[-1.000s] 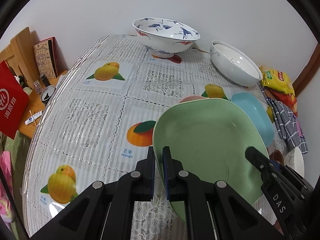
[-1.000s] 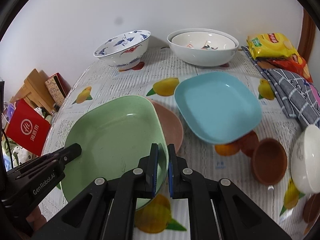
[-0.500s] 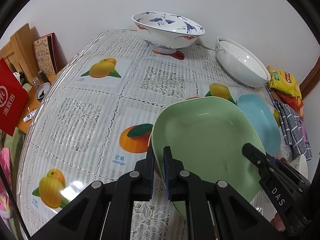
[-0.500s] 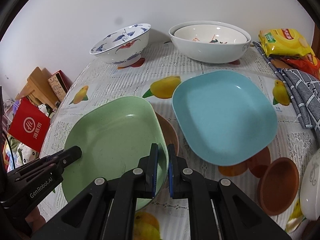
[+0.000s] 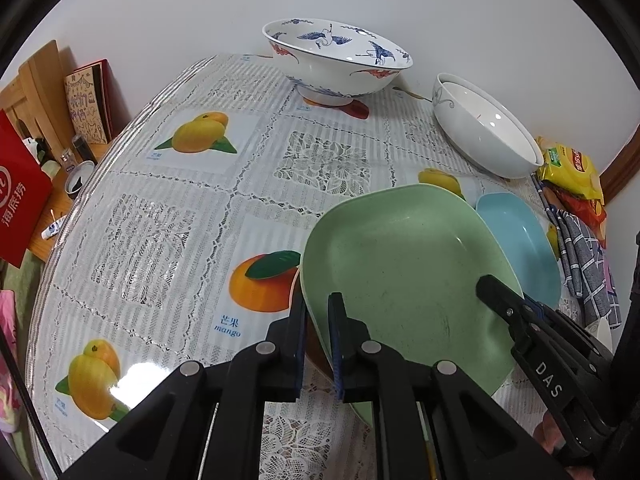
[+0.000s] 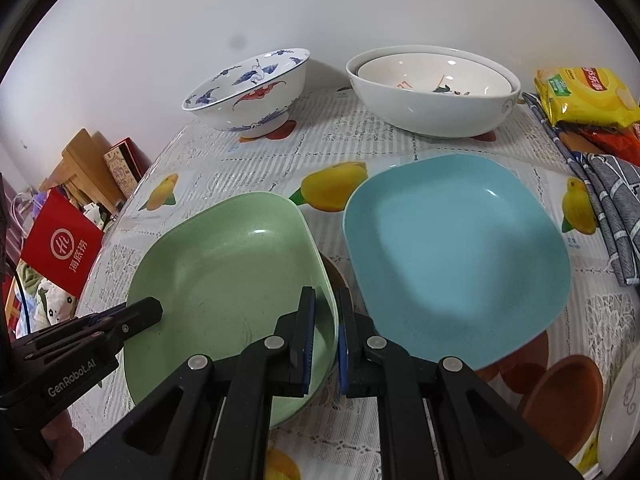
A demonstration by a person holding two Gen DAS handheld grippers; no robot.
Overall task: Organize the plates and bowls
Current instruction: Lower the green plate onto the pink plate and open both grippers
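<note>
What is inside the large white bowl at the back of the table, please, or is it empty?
Not empty: the large white bowl has a smaller white bowl nested inside it, whose rim sits just within the larger one's.

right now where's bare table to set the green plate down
Free: the wide stretch of tablecloth left of the green plate, in front of the crane bowl. Crowded: the right side, with the blue plate, nested white bowls, brown saucer and striped cloth.

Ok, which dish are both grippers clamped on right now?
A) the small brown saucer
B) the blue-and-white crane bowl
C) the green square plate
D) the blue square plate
C: the left gripper and right gripper each pinch a rim of the green square plate; the blue square plate lies untouched beside it.
</note>
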